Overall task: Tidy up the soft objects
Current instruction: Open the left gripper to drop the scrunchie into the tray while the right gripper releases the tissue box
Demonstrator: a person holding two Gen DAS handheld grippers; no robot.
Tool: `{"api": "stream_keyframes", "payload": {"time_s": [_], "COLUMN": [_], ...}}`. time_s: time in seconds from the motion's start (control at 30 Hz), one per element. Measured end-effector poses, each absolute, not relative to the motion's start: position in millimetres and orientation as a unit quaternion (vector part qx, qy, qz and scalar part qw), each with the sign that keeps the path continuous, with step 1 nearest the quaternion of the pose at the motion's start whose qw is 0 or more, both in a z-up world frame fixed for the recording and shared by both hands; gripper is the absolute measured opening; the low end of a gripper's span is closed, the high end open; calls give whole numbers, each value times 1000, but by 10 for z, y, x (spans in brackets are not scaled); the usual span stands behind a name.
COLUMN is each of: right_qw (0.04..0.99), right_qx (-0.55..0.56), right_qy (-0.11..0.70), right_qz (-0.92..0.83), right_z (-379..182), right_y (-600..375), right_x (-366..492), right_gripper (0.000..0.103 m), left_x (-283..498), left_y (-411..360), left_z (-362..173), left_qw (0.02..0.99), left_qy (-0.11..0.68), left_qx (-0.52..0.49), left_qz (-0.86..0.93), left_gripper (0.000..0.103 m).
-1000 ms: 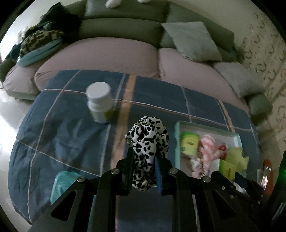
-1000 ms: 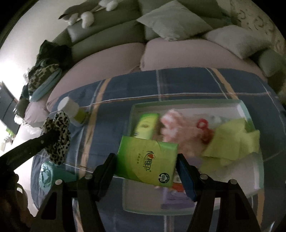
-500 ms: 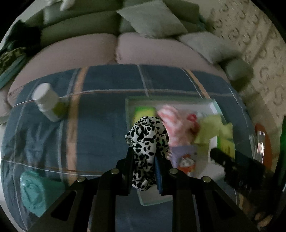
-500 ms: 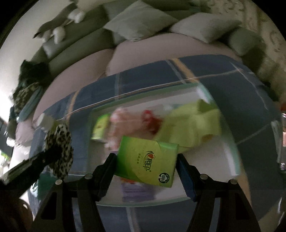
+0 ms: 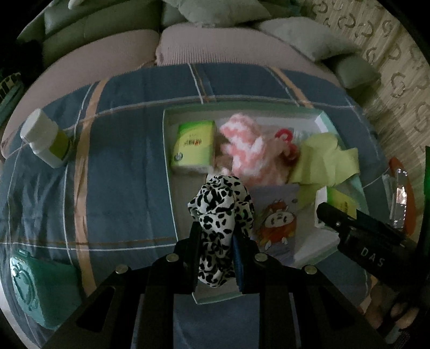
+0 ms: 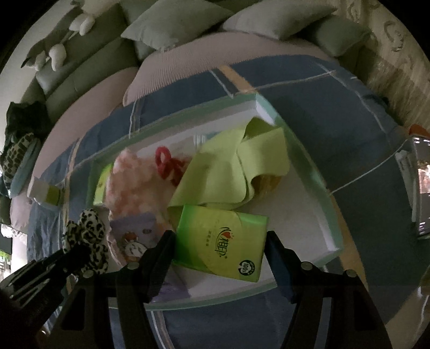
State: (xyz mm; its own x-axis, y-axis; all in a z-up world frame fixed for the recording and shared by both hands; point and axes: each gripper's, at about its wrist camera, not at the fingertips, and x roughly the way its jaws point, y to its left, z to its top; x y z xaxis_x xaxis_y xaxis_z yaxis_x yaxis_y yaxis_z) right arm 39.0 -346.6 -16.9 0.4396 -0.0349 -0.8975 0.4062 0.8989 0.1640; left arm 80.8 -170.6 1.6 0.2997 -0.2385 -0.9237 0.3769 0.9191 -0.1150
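Observation:
My left gripper (image 5: 217, 236) is shut on a black-and-white leopard-print scrunchie (image 5: 221, 212), held over the near left part of a shallow white tray (image 5: 172, 212) with a pale green rim. My right gripper (image 6: 219, 241) is shut on a green tissue pack (image 6: 221, 241), held above the tray's (image 6: 330, 228) near side. In the tray lie another green tissue pack (image 5: 194, 146), a pink-and-white fluffy item (image 5: 248, 150), a red ring toy (image 6: 168, 163), a yellow-green cloth (image 6: 231, 171) and a purple cartoon pouch (image 5: 276, 214). The scrunchie (image 6: 86, 236) also shows at the right wrist view's left.
The tray sits on a blue plaid blanket (image 5: 121, 161) over a pink mattress. A white-capped bottle (image 5: 47, 141) lies at the blanket's left and a teal case (image 5: 37, 287) at its near left corner. Grey-green cushions (image 6: 174, 21) line the back; a patterned wall stands right.
Both grippers have swung to the right and sunk, from over the bare blanket to above the tray. The scrunchie and the tissue pack stay gripped.

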Motion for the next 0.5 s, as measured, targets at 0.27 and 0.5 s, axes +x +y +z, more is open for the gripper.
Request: {"api": "stream_keyframes", "payload": {"time_s": [0.27,0.5], "right_qw": [822,825], "right_qx": [171,172], "right_qy": [525,521], "right_qz": [-138,-136], "right_z": [-255,-222], "right_y": [-3428,-3407], "right_x": [401,372], "right_gripper": [70,71], "left_x": [807,737], "left_y": [-1694,-1576], "left_z": [-2,78], "left_qw": [803,812], "left_qy": [561,551], "left_qx": [55,35], "left_qz": [-192,-189], "left_gripper": [62,67]}}
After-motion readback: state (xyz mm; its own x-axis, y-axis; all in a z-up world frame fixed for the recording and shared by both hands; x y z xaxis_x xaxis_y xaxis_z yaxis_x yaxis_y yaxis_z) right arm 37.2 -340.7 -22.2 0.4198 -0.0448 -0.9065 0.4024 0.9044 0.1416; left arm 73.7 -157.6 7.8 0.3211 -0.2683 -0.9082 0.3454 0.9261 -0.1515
